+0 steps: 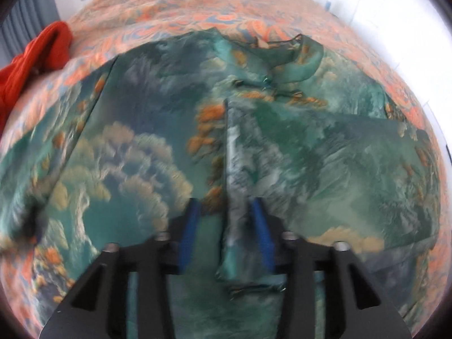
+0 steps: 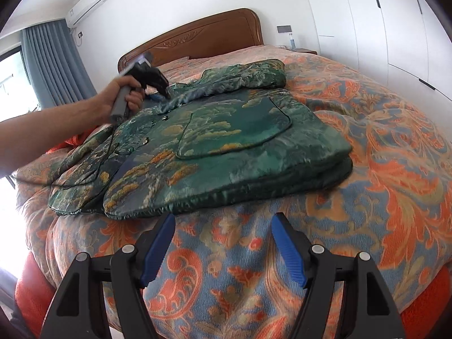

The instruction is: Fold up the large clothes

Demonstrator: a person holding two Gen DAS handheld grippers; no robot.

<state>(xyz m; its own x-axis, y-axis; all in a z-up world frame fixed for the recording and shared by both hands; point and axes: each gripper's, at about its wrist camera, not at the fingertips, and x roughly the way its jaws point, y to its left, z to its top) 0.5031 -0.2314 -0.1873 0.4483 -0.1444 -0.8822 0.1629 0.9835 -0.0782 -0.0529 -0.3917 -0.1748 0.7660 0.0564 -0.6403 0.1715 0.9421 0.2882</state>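
Observation:
A large green satin garment with a cloud and mountain print [image 2: 226,144] lies partly folded on the bed, with a patch pocket [image 2: 234,130] on top. In the left wrist view the garment [image 1: 141,155] fills the frame, and a raised fold of its cloth [image 1: 234,197] stands between the blue fingers of my left gripper [image 1: 226,214], which look closed around it. The left gripper also shows in the right wrist view [image 2: 162,91], at the garment's far side. My right gripper [image 2: 223,226] is open and empty, just off the garment's near hem.
The bed has an orange and blue floral cover [image 2: 381,147] and a wooden headboard [image 2: 197,36]. An orange-red cloth [image 1: 36,56] lies at the bed's left edge. White wardrobes [image 2: 381,28] stand to the right, a curtain [image 2: 53,62] to the left.

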